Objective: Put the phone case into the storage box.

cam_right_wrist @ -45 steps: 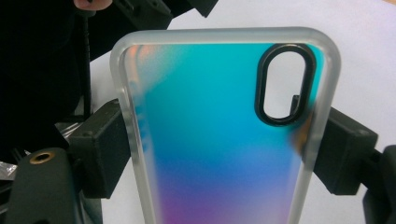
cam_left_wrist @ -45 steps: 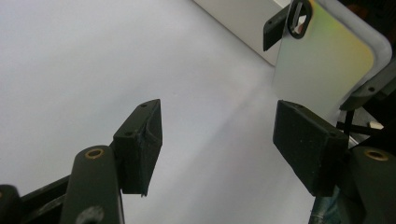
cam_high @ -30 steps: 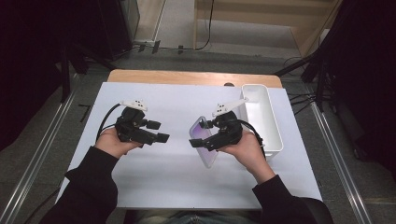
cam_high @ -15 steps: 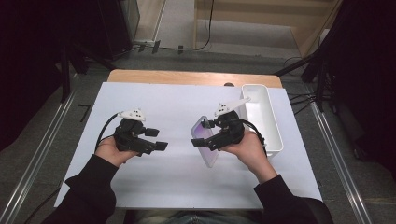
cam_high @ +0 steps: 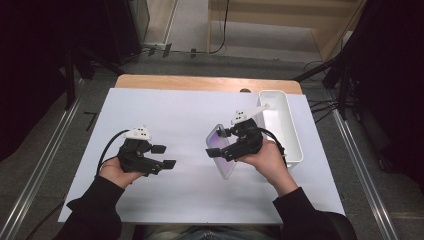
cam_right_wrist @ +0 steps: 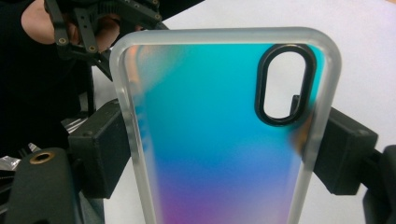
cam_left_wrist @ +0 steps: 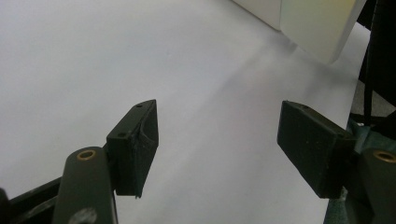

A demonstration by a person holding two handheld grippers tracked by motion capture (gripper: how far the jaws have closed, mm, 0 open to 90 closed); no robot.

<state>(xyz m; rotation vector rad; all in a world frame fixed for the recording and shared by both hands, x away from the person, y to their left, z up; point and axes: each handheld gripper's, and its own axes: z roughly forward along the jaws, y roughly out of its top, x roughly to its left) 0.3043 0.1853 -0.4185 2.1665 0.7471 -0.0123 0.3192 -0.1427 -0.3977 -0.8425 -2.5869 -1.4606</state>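
Right gripper (cam_high: 223,148): jaws closed across the two long edges of a translucent iridescent blue-to-purple phone case (cam_right_wrist: 219,135) with a black-ringed camera cut-out; case is held up off the bench, just left of the white rectangular plastic bin (cam_high: 286,131).
Left gripper (cam_high: 161,156): jaws spread wide, nothing between them, low over bare sheet, well apart from the case.
Step in hand: likely carrying the case between bin and open bench; which way, I cannot tell.
Doing it well: keep the squeeze on the stiff rims, not the thin back; hold the case level; bring the idle gripper in to take the free end before any release.
Surface: white sheet (cam_high: 180,115) over a wooden bench (cam_high: 200,82), matte, bare apart from the bin.
Room: dark surrounds, cables on a grey floor (cam_high: 190,30), metal rails (cam_high: 40,170) along both sides.
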